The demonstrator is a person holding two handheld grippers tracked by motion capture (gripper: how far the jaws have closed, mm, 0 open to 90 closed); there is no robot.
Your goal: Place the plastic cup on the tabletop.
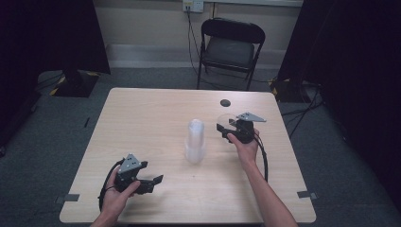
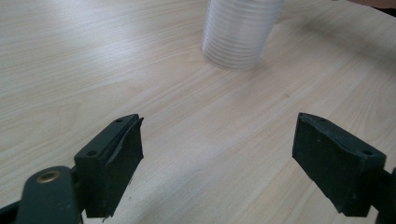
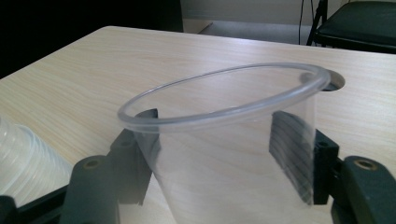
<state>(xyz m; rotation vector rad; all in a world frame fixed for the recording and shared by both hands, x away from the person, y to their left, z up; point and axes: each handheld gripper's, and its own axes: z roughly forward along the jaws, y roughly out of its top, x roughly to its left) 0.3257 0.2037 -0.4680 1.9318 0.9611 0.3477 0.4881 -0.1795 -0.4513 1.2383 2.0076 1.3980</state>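
A stack of clear plastic cups (image 1: pixel 195 142) stands upside down in the middle of the wooden table (image 1: pixel 142 118). My right gripper (image 1: pixel 224 128) is just right of the stack, shut on a single clear cup (image 1: pixel 226 119). In the right gripper view the clear cup (image 3: pixel 233 177) sits upright, mouth up, between the two jaws of my right gripper (image 3: pixel 218 135), and the stack (image 3: pixel 23 158) shows at the lower left. My left gripper (image 1: pixel 155 183) is near the table's front left, open and holding nothing. From my left gripper (image 2: pixel 217 158), the stack (image 2: pixel 240 30) lies ahead, well apart.
A round dark cable hole (image 1: pixel 225 102) lies in the table beyond the right gripper, the same hole (image 3: pixel 334 81) just behind the held cup. A black folding chair (image 1: pixel 231 45) stands past the table's far edge. Dark curtains hang at both sides.
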